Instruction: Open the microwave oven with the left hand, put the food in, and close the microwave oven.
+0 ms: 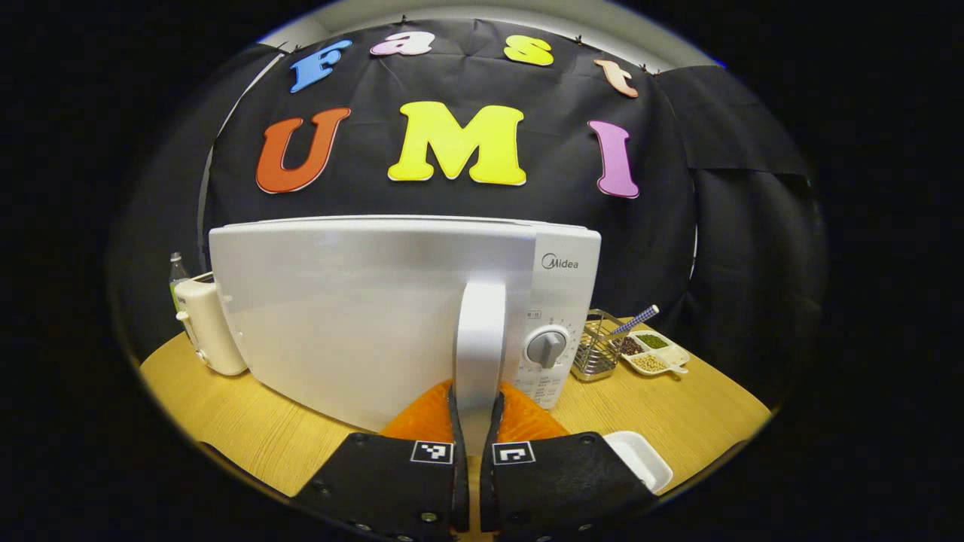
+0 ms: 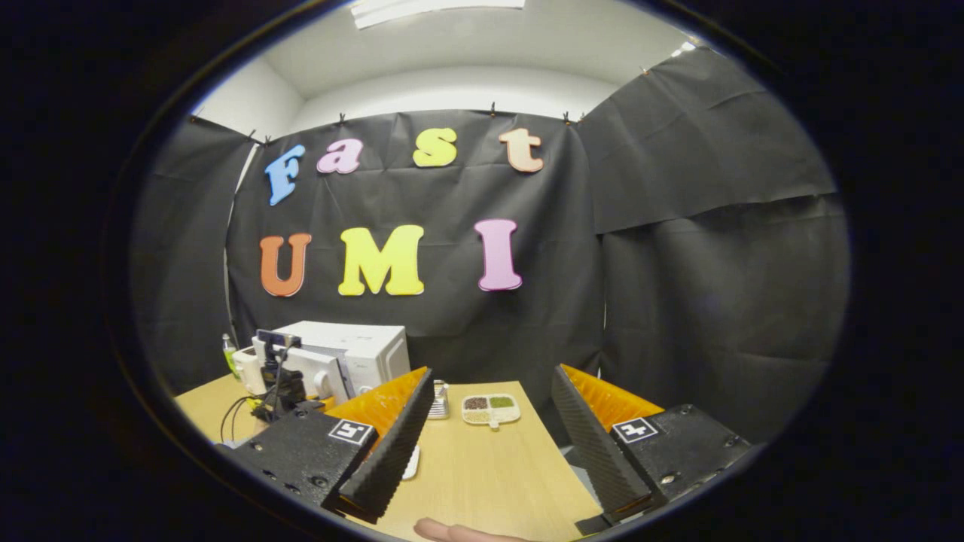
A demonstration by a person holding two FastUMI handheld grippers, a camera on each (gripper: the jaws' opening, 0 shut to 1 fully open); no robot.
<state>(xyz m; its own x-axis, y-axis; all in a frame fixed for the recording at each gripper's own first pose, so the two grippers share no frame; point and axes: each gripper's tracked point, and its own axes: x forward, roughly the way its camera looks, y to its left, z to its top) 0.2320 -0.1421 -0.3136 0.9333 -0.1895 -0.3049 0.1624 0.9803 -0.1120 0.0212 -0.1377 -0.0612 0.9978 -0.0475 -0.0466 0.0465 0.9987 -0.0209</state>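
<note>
Wooden desk (image 1: 700, 421) carries a white microwave (image 1: 361, 316) at centre, its door (image 1: 354, 324) swung partly out toward the camera in the left gripper view. Far left, just beside the microwave, a cream appliance (image 1: 207, 327) with a bottle (image 1: 177, 275) behind it. Right of the microwave stands a wire basket (image 1: 595, 350), touching or nearly touching a white divided dish (image 1: 655, 354); the dish holds dark beans, green beans and pale beans in separate compartments, and a checked stick (image 1: 636, 320) rises from between basket and dish. A white tray (image 1: 640, 455) lies near, at the right of the left gripper (image 1: 474, 452), contents hidden. Left gripper is narrowed onto the door's vertical white handle (image 1: 480, 354), one finger on each side of it, handle running up from between the fingertips; control knob (image 1: 547, 348) just right of the handle. In the right gripper view the right gripper (image 2: 489, 459) is spread wide with nothing between the fingers, hovering over the near desk; microwave (image 2: 346, 354) sits far left, well apart from it, with the left gripper (image 2: 279, 384) in front of the door. Divided dish (image 2: 491, 409) lies far ahead, between the fingers in line of sight. A fingertip (image 2: 452, 531) shows at the bottom edge. Food item cannot be made out.
</note>
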